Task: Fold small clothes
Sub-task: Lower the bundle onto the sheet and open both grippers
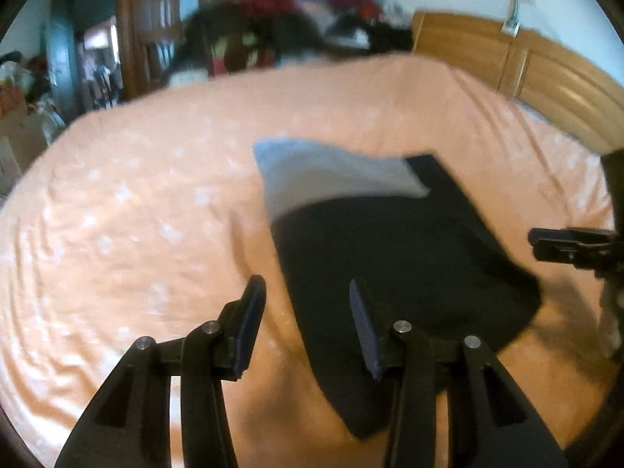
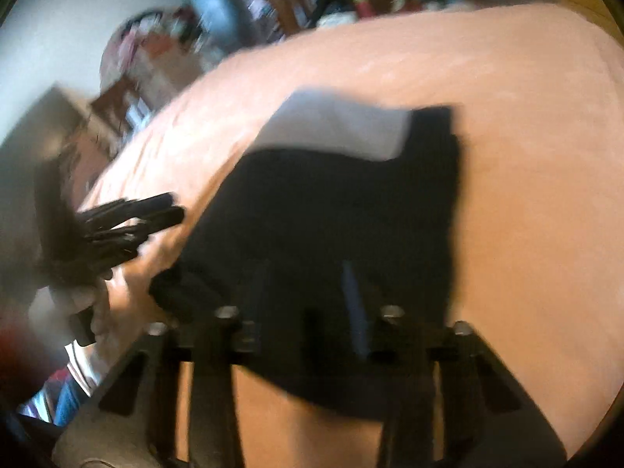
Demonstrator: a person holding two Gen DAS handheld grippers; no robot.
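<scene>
We are hovering our left gripper and right gripper, both with fingers spread apart and gripping nothing, just over the near edge of the black garment with its pale grey band, which is lying flat on the peach bedsheet.

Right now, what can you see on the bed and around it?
Bed sheet: one, peach with pale spots, wrinkled, covers the bed.
Garment: one, black with a light grey part at its far end, flat on the sheet.
Headboard: one, wooden, far right.
Clothes pile: one, mixed red, black and pink, past the bed's far edge, blurred.
Wardrobe: one, brown wood, behind the bed.
Left gripper: black, jaws open, over the garment's near left edge.
Right gripper: black, jaws open, over the garment's near end; blurred.
</scene>
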